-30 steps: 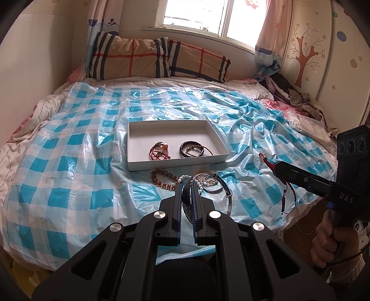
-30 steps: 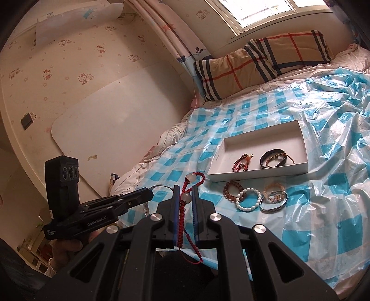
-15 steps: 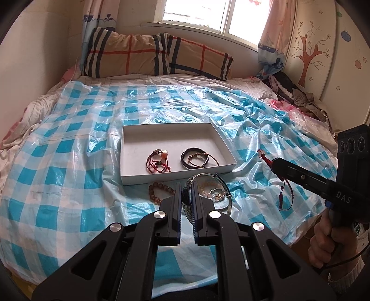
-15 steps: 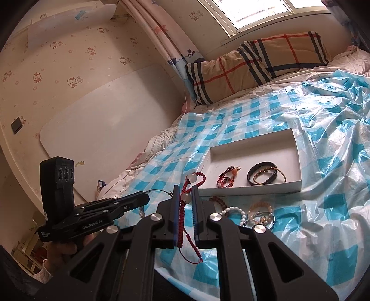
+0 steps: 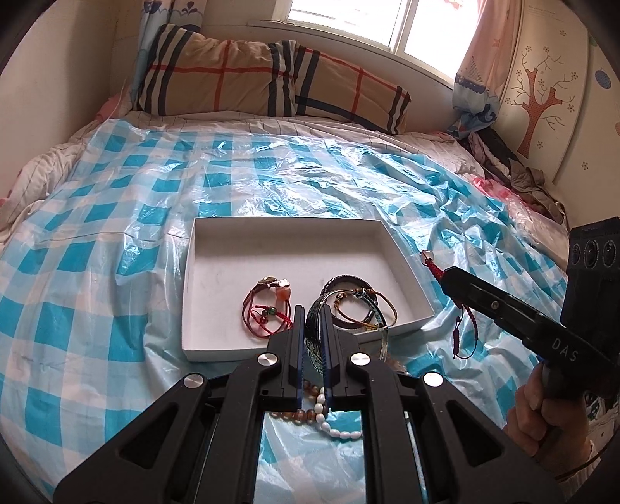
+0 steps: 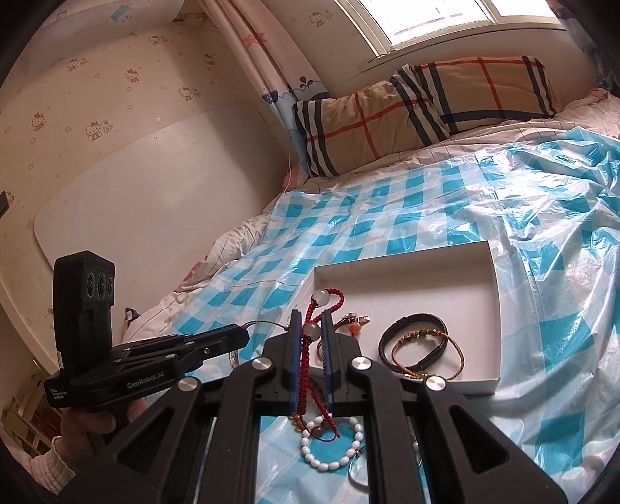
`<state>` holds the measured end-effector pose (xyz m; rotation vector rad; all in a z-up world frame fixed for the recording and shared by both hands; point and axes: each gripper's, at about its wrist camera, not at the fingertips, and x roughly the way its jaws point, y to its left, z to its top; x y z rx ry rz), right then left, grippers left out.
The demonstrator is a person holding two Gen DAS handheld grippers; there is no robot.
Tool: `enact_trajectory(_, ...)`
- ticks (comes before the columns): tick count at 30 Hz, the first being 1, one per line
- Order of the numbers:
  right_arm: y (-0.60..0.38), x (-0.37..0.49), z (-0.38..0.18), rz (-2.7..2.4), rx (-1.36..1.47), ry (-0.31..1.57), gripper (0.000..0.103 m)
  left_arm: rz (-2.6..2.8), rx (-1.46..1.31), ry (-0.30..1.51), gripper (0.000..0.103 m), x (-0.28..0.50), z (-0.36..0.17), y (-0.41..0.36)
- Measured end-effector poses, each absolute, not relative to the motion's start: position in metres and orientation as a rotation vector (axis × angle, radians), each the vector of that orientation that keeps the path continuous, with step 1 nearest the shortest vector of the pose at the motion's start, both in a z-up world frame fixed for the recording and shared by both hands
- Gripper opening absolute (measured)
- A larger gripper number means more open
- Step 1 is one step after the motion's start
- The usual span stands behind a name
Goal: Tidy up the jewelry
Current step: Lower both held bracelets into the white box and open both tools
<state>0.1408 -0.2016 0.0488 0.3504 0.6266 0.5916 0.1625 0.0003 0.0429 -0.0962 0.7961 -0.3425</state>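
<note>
Left gripper [image 5: 313, 321] has its two blue-lined fingers drawn narrow on a dark patterned bangle [image 5: 314, 333], which stands on edge between them above the near rim of the white tray [image 5: 217, 248]. Right gripper [image 6: 310, 329] is likewise pinched narrow, holding a red braided cord bracelet [image 6: 306, 364] with pale round beads; the cord loops up past the fingertips over the tray's near left corner and trails down behind them. Seen from the left wrist camera, this gripper reaches in from the right of the tray, the red cord dangling beneath its tip.

On the near side of the tray, lying loose on the blue-and-white checked plastic sheet [image 5: 97, 271], are a white bead bracelet [image 6: 332, 442], a brown bead bracelet [image 5: 298, 407] just beside it, and a thin metal bangle [image 6: 358, 471] partly hidden by the gripper frame.

Inside the tray, in its near half, rest a red cord bracelet with orange stones [image 5: 267, 306] to the left and a dark band tangled with a gold-coloured bracelet [image 6: 422, 345] to the right. The far half of the tray floor is bare.

Beyond the tray the sheet spreads crumpled over the bed, reaching a plaid pillow [image 5: 271, 77] beneath the window [image 5: 348, 23].
</note>
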Motion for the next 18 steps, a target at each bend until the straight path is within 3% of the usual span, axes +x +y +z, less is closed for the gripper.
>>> enact_trajectory(9, -0.19, 0.189, 0.026, 0.561, 0.286, 0.64, 0.011, -0.317, -0.131, 0.811, 0.007, 0.214, 0.012, -0.001)
enact_trajectory(10, -0.189, 0.195, 0.022, 0.553, 0.278, 0.654, 0.012, -0.308, -0.135, 0.82, 0.008, 0.22, 0.007, -0.002)
enact_trajectory(12, -0.189, 0.204, 0.012, 0.537, 0.282, 0.677, 0.029, -0.292, -0.137, 0.851, 0.008, 0.233, -0.005, -0.002)
enact_trajectory(18, -0.2, 0.196, 0.006, 0.533, 0.312, 0.692, 0.029, -0.274, -0.123, 0.866, 0.011, 0.232, -0.016, 0.002)
